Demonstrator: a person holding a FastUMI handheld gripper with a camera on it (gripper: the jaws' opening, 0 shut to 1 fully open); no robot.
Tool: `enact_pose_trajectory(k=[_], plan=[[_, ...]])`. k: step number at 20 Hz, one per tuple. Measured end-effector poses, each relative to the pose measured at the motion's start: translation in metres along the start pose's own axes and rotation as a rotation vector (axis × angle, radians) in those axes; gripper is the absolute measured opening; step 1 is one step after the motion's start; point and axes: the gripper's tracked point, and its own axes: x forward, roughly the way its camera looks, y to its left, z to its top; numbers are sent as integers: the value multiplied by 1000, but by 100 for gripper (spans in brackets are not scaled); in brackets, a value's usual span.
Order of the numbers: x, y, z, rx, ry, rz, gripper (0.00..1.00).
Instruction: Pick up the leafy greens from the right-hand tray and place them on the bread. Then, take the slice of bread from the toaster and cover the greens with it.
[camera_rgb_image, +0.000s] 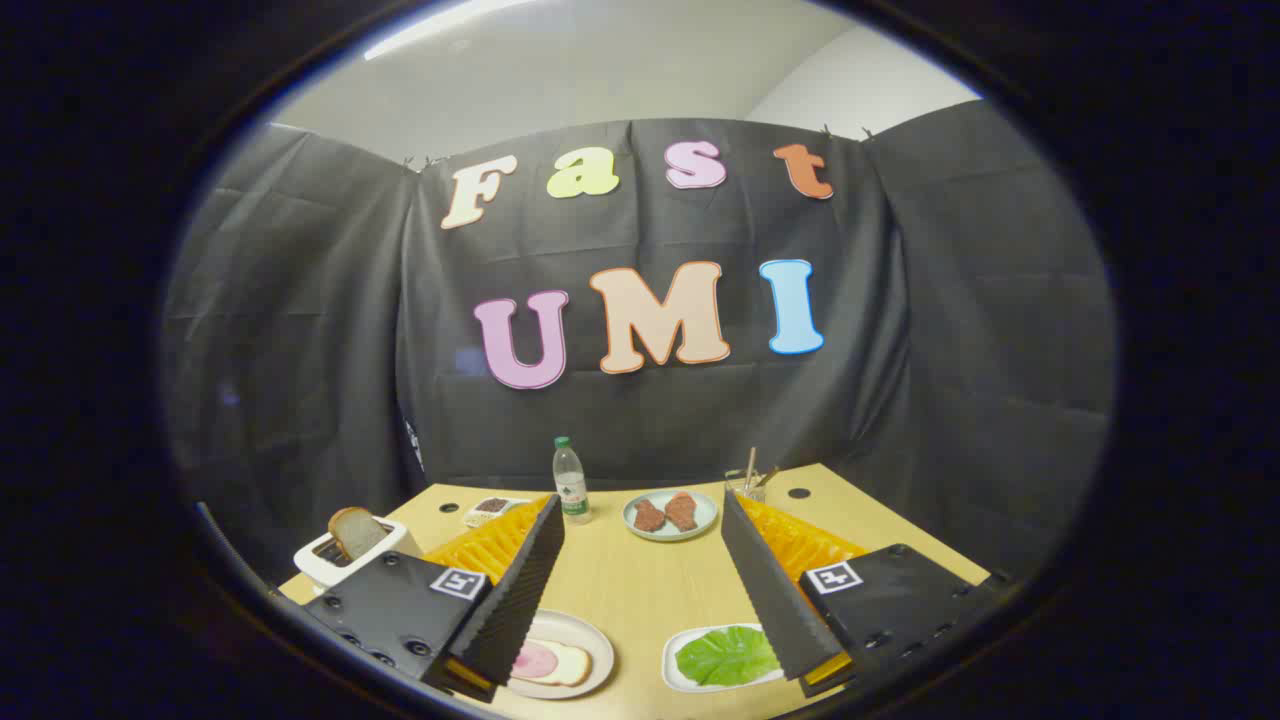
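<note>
The gripper is held high above the wooden table, its 2 fingers spread wide with nothing between them. That height looks chosen for a survey, since the whole layout can be taken in from here. The leafy greens are lying flat on a white tray, down close beside the tip of the right finger and slightly inside it, so only a short drop and a small shift would be called for. On the other side, by the left fingertip, a round plate is seen carrying 1 slice of bread with a pink slice of ham on top: that is judged to be the landing spot. Farther off, past the left finger, a white toaster is set with a second slice standing upright in its slot, easy to pinch later. Beyond the fingers, a water bottle, a plate of meat and a glass of sticks are parked well clear.
</note>
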Motion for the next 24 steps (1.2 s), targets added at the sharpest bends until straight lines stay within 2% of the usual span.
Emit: enact_pose_trajectory(k=[11,19,24], plan=[[8,1,-20,1,69,26,100],[12,-40,-43,6,153,5,100],[17,-82,-81,16,257,-12,100]])
